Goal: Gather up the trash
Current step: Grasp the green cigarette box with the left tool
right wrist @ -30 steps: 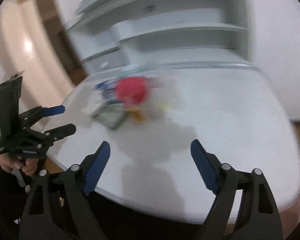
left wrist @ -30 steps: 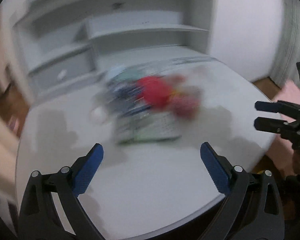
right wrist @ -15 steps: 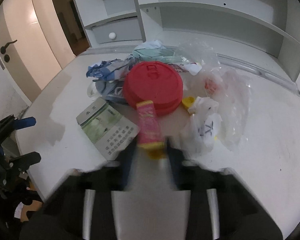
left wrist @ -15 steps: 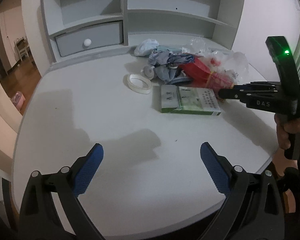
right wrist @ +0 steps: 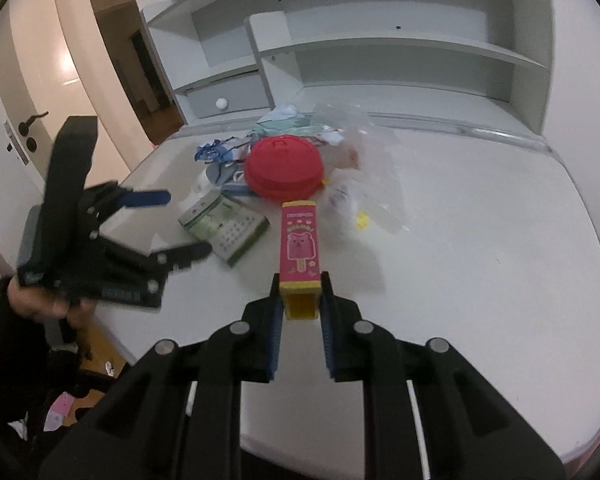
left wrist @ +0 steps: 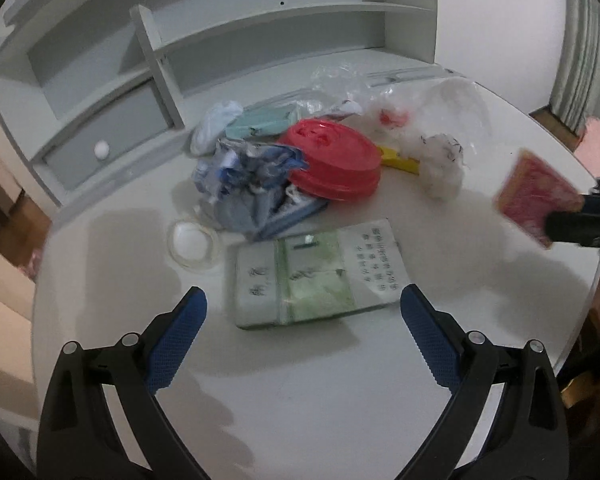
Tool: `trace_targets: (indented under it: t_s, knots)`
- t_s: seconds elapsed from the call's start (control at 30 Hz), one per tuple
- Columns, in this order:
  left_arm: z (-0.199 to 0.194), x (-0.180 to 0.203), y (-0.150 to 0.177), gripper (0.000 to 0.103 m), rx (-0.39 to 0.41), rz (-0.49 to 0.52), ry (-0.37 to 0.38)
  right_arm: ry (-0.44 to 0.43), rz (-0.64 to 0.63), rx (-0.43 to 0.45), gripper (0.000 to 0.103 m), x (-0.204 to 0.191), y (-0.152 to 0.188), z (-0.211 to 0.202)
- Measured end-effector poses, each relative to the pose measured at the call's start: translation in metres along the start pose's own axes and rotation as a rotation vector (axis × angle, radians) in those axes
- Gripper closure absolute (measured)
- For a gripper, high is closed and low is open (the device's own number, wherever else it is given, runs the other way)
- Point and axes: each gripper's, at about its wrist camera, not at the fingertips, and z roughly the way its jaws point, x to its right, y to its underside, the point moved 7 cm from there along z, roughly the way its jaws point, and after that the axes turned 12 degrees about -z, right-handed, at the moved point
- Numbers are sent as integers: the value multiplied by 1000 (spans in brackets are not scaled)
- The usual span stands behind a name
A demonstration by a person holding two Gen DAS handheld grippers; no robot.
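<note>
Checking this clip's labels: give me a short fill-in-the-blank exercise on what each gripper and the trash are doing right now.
1. The right gripper is shut on a pink and yellow ____ box.
2. The left gripper has its jaws ____.
3. The round red plastic lid lies on the ____ tabletop.

Missing words: ice-lolly; open; white

Behind the round red plastic lid [left wrist: 332, 160], a teal flat packet [left wrist: 264, 123] is half hidden. Right of the lid, the pink ice-pop carton [left wrist: 536, 196] blurs, its near end covered by the right gripper [left wrist: 580, 220], itself cut off by the frame's edge. Print on the green-and-white box [left wrist: 320, 276] below the lid is unreadable.
</note>
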Motion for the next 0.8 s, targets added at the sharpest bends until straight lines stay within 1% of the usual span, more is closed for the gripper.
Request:
trace_targets:
  t_s: [0.03, 0.07, 0.13, 0.17, 0.23, 0.27, 0.3, 0.37, 0.43, 0.47, 0.5, 0.53, 0.57, 0.6, 0.67, 0.7, 0.73, 0.8]
  knots:
    - [1, -9, -2, 9, -8, -29, -2, 6, 7, 4, 86, 2, 4, -5]
    - [4, -17, -2, 9, -26, -70, 22, 9, 19, 7, 86, 4, 7, -8]
    - [9, -22, -1, 9, -62, -103, 79, 13, 36, 10, 86, 7, 12, -14]
    - [11, -21, 1, 9, -77, -97, 107, 18, 43, 11, 86, 8, 14, -16]
    - [14, -16, 2, 9, -77, -76, 124, 32, 58, 17, 86, 11, 20, -24]
    - [14, -10, 4, 8, -83, -60, 149, 38, 63, 19, 86, 13, 21, -27]
    - [15, 2, 6, 9, -96, -29, 197, 49, 69, 23, 86, 15, 24, -32]
    - [20, 16, 10, 8, -99, 18, 208, 68, 89, 30, 86, 19, 28, -39]
    - [20, 30, 14, 8, -109, 38, 240, 82, 102, 36, 86, 23, 34, -47]
    - [17, 39, 16, 8, -114, 48, 282, 93, 111, 39, 86, 26, 37, -51]
    - [9, 54, 21, 8, -128, 71, 369, 97, 118, 40, 86, 28, 39, -53]
    - [1, 68, 26, 8, -138, 103, 439, 102, 127, 41, 86, 30, 42, -55]
    - [-6, 78, 29, 8, -136, 140, 472, 108, 135, 40, 85, 32, 44, -56]
    - [-13, 88, 29, 8, -104, 199, 452, 112, 140, 39, 86, 33, 46, -57]
    - [-15, 90, 21, 8, -66, 242, 404, 116, 147, 42, 86, 35, 49, -60]
    - [-9, 87, 13, 8, -50, 257, 359, 118, 150, 42, 85, 36, 51, -62]
    - [-4, 85, 8, 8, -57, 260, 346, 120, 152, 44, 86, 37, 52, -63]
    - [11, 84, 3, 8, -105, 257, 358, 120, 155, 45, 86, 39, 54, -65]
